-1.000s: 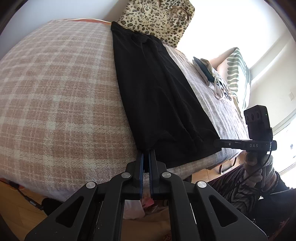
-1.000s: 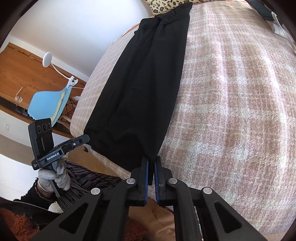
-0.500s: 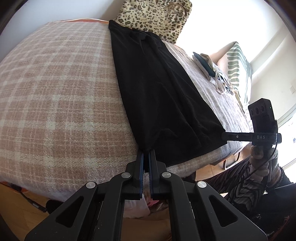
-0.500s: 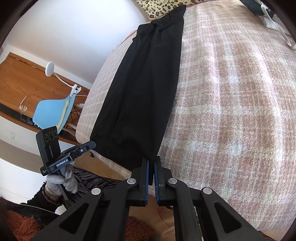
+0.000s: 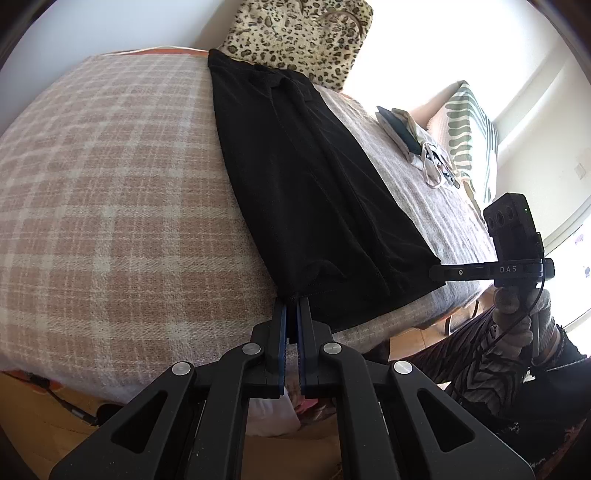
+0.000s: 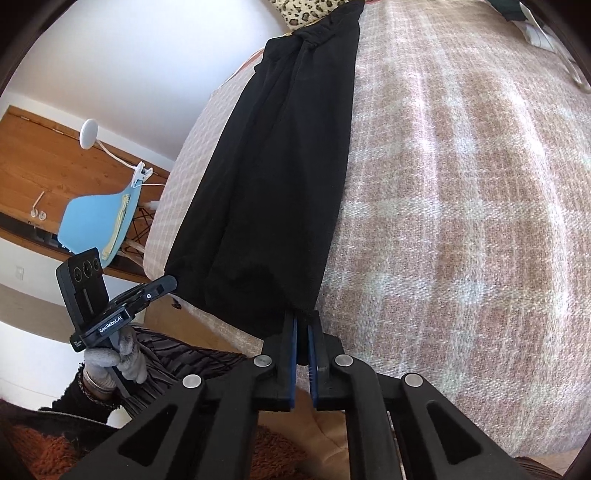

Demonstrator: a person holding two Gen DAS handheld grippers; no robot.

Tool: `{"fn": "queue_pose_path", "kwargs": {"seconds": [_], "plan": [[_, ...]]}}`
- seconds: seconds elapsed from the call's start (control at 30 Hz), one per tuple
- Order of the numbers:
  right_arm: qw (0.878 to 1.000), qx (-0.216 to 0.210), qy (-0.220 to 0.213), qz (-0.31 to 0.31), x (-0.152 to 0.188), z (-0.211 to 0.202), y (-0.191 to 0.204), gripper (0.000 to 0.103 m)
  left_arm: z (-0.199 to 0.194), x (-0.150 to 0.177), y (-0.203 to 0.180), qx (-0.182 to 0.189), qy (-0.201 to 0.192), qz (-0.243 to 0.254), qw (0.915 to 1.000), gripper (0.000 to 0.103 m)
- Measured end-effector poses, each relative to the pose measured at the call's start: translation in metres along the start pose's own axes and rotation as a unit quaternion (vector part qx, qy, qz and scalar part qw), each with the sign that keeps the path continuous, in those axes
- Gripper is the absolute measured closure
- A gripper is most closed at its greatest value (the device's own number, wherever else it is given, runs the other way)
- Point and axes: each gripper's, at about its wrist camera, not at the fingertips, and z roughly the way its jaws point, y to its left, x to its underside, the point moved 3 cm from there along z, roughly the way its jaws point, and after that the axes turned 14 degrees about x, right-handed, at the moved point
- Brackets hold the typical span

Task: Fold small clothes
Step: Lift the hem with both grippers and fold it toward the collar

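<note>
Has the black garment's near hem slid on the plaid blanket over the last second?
Cannot tell. The black garment lies stretched along the plaid blanket, far end beside the leopard-print bag as before; small frame shifts may be camera motion.

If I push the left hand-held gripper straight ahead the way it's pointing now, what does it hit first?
The black garment: the left hand-held gripper is already shut on its near hem. Going on would bunch that cloth over the plaid blanket; the leopard-print bag lies far beyond, depth unclear.
</note>
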Motion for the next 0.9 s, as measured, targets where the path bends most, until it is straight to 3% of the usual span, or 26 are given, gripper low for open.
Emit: {"fn": "queue_pose_path", "kwargs": {"seconds": [0.37, 0.67, 0.9], "plan": [[0.996, -0.074, -0.022, 0.046, -0.024, -0.013, -0.015, 0.101, -0.009, -0.036, -0.008, 0.021, -0.033, 0.005, 0.9992, 0.1], [0.995, -0.065, -0.065, 0.029, -0.076, -0.024, -0.013, 0.101, -0.005, -0.082, -0.001, 0.01, -0.063, 0.028, 0.9975, 0.1], [0.995, -0.046, -0.075, 0.04, -0.125, -0.006, -0.008, 0.101, 0.018, -0.117, 0.028, -0.007, -0.055, 0.023, 0.9982, 0.1]]}}
